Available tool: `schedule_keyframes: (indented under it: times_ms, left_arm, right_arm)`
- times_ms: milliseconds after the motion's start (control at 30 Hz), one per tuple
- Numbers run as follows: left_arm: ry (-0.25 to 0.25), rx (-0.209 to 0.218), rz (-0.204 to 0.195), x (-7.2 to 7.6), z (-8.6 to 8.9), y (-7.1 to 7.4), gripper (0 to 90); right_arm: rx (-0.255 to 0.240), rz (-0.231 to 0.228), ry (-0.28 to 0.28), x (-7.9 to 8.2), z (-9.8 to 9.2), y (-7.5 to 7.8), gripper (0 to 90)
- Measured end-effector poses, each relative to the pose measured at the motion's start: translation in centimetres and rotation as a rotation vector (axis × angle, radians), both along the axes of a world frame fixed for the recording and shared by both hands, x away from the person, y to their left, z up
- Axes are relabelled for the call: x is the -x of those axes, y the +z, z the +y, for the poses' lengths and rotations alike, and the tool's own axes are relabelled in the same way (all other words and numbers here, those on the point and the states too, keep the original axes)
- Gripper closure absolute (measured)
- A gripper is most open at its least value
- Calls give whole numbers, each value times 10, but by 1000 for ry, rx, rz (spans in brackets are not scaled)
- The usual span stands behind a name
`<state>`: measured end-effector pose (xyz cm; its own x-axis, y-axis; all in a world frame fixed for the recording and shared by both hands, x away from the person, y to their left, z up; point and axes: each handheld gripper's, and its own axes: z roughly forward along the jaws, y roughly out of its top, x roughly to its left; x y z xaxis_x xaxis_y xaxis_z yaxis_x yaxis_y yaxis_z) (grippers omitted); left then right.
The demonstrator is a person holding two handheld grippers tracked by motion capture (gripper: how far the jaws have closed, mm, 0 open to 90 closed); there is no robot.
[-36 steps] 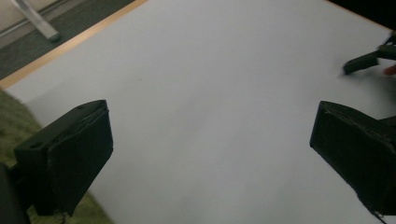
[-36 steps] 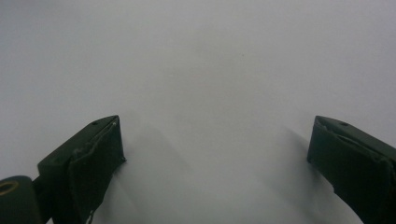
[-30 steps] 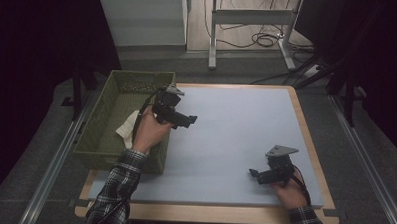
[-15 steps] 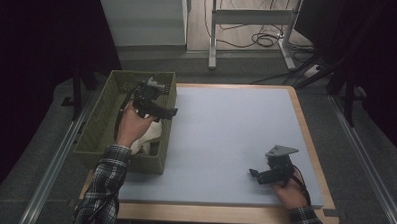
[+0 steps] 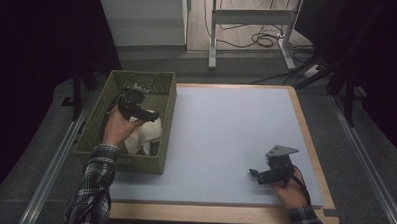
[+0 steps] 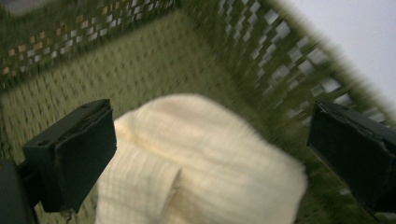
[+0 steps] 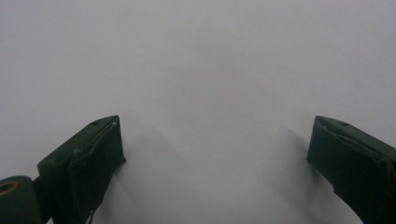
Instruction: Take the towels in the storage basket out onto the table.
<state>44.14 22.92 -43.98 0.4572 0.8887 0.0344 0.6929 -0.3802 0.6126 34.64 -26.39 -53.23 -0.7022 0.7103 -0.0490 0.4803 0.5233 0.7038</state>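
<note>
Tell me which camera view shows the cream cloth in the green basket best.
The left gripper view: the cream ribbed cloth lies large between open jaws, though blurred. The high view shows it small, partly hidden by the left gripper, inside the green woven basket.

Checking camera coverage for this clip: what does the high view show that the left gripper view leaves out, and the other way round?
High view: the whole table, the right gripper resting near its front right corner, the person's hands and plaid sleeves, and the floor with cables beyond. Left gripper view: the left gripper with jaws wide apart and nothing between them, just above the cloth, plus the basket's woven mesh up close. Both: the cream cloth lying inside the green basket, and a strip of the table.
</note>
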Motion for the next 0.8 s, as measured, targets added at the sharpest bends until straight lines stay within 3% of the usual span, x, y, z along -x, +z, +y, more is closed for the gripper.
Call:
schedule_keyframes:
  times_ms: [367,633,800]
  left_arm:
    - [32,-53,197,-21,10,-33,15]
    - [53,-138,329,-36,1,-52,20]
    - [39,-168,414,-39,-4,-61,103]
  right_arm:
    - [-1,0,0,0,0,0,36]
    - [-1,0,0,0,0,0,36]
    - [-1,0,0,0,0,0,36]
